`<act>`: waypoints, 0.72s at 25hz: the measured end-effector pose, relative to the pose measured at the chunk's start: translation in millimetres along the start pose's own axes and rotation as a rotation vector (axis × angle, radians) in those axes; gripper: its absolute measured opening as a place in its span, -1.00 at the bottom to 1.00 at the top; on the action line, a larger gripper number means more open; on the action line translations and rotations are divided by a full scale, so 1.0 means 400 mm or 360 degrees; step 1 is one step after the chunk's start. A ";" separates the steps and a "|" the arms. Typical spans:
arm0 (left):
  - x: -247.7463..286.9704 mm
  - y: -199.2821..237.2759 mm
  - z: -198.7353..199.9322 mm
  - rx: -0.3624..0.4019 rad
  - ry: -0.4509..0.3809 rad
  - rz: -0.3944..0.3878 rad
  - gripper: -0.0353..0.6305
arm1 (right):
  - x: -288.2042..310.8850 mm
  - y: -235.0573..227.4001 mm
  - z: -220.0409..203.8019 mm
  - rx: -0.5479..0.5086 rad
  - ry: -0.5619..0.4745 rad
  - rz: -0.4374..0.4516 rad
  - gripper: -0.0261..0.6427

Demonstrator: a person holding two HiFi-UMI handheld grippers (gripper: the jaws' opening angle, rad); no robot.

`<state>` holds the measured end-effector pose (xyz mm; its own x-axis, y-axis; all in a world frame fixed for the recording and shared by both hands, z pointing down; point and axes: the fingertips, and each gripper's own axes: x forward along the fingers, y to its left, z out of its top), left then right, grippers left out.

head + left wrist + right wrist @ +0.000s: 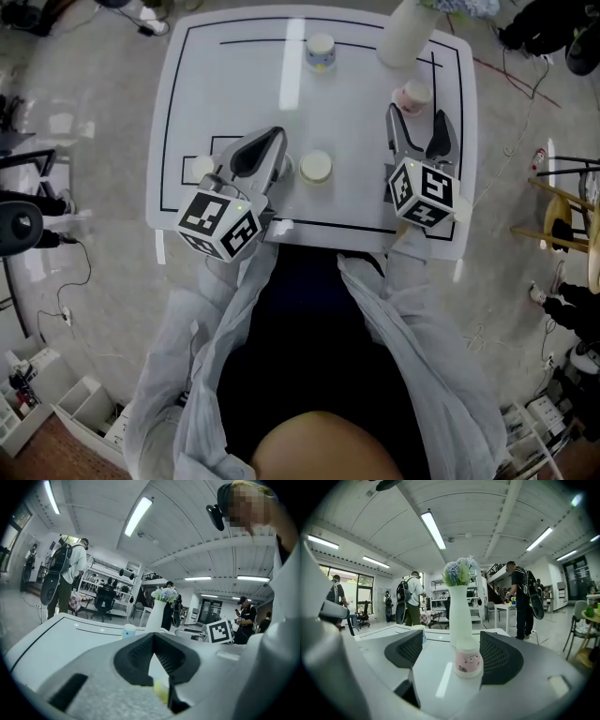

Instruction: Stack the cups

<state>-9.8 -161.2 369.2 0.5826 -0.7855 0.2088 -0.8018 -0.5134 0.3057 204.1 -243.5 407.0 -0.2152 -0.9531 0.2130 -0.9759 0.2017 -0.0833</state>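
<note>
Four cups stand on the white table (234, 56): a blue one (321, 49) at the far edge, a pink one (412, 94) at the right, a cream-yellow one (316, 167) in the middle and a white one (199, 169) at the left. My right gripper (417, 117) is open and level just short of the pink cup (468, 663), which shows between the jaws, closer to the right one, with no pad touching it. My left gripper (278, 136) lies just left of the cream-yellow cup, with its jaw tips together and nothing visibly held. The blue cup (128, 631) shows beyond it.
A tall white vase (405, 33) with flowers stands right behind the pink cup (460, 611). The table's right edge (469, 141) is close to my right gripper. Cables lie on the floor (511, 141) to the right. Several people (410, 603) stand farther off in the room.
</note>
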 end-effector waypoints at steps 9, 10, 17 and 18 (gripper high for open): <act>0.055 0.051 0.005 -0.0044 0.0043 0.0002 -0.90 | 0.125 -0.064 -0.071 -0.0016 0.0145 -0.0094 0.21; 0.060 0.058 0.003 -0.0048 0.0051 0.0006 -0.90 | 0.136 -0.068 -0.084 -0.0011 0.0171 -0.0100 0.21; 0.086 0.096 -0.019 -0.0073 0.0108 0.0036 -0.90 | 0.182 -0.103 -0.144 0.0015 0.0272 -0.0166 0.02; 0.085 0.098 -0.020 -0.0076 0.0112 0.0038 -0.90 | 0.182 -0.108 -0.145 0.0019 0.0271 -0.0183 -0.09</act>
<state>-20.4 -205.2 395.9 0.5728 -0.7701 0.2807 -0.8092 -0.4768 0.3433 228.3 -308.6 482.8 -0.1066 -0.9176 0.3831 -0.9941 0.0903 -0.0602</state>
